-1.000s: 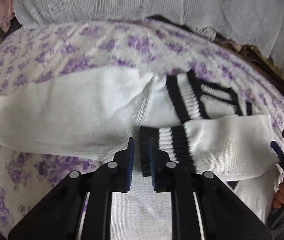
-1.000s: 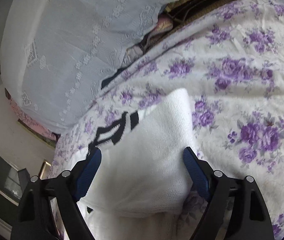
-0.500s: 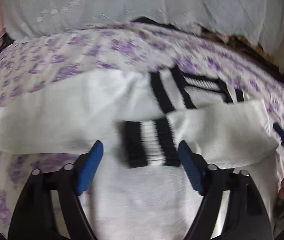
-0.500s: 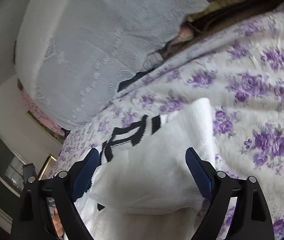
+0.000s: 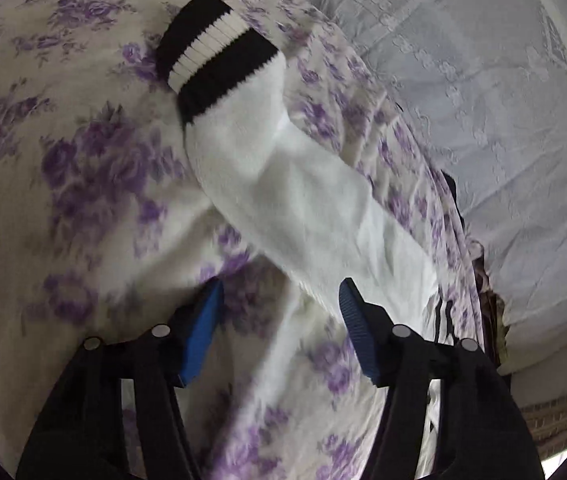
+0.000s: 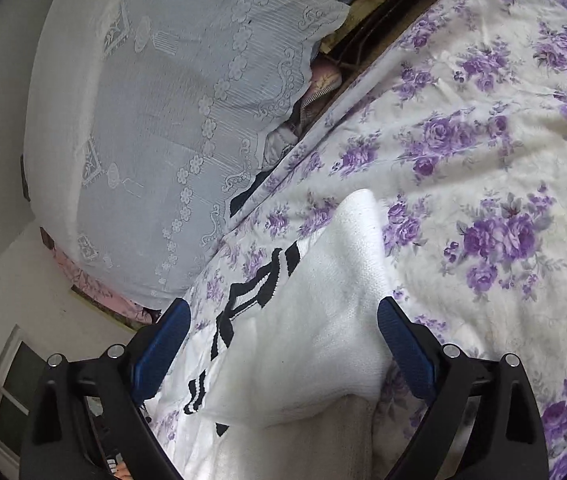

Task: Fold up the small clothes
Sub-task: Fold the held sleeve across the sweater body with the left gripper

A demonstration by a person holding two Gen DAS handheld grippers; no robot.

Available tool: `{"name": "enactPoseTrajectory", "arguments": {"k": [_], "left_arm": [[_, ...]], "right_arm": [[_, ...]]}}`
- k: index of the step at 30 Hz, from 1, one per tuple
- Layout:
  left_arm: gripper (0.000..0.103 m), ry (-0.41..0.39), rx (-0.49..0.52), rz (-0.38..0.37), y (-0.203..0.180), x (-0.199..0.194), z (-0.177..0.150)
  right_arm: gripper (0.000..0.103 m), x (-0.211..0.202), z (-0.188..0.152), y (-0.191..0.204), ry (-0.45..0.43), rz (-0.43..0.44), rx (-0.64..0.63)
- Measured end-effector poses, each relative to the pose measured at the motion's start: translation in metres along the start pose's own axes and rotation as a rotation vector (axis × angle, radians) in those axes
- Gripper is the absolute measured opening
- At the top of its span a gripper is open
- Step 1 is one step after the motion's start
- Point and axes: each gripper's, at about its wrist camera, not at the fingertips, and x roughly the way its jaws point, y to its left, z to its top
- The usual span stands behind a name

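Sweater sleeve laid out, both grippers empty

My left gripper [image 5: 279, 320] has just narrowed over the white sleeve [image 5: 283, 184]; right gripper [image 6: 283, 344] gapes wide over the sweater [image 6: 303, 340].

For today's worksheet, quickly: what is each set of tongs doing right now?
Left tongs: open, jaws just closing partway, nothing gripped; the sweater sleeve lies ahead.
Right tongs: open wide, astride the folded sweater, not pressing it.
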Motion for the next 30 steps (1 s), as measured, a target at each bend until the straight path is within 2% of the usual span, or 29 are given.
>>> {"name": "enactPoseTrajectory", "arguments": {"k": [4,6,8,9,12,14,18,23,26,30], "left_arm": [[0.058,-0.047,-0.013,0.022,-0.007,0.011,0.021],[0.048,-0.075,-0.056,0.020,-0.001,0.015,0.034],[0.023,-0.079,-0.101,-0.004,0.013,0.017,0.042],[0.017,-0.082,-0.119,-0.012,0.017,0.016,0.044],[0.011,-0.082,-0.139,-0.051,0.024,0.014,0.043],[0.009,-0.106,-0.078,0.005,0.008,0.009,0.042],[0.009,-0.146,0.141,0.106,-0.045,-0.005,0.031],[0.007,-0.158,0.300,0.151,-0.100,-0.017,0.016],[0.007,-0.130,0.392,0.159,-0.127,-0.019,0.003],[0.007,-0.116,0.470,0.159,-0.164,-0.013,-0.014]], "right_arm": [[0.096,0.002,0.001,-0.001,0.003,-0.021,-0.007],[0.097,0.005,0.001,0.001,0.007,-0.025,-0.015],[0.097,0.008,0.000,0.002,0.012,-0.029,-0.022],[0.097,0.009,0.000,0.002,0.014,-0.031,-0.025],[0.098,0.011,0.000,0.002,0.019,-0.032,-0.029],[0.098,0.011,0.001,0.002,0.019,-0.032,-0.029],[0.098,0.012,0.001,0.003,0.024,-0.037,-0.032],[0.099,0.015,0.001,0.005,0.040,-0.049,-0.049],[0.099,0.016,0.001,0.006,0.049,-0.059,-0.056],[0.099,0.016,0.002,0.006,0.043,-0.050,-0.047]]}}
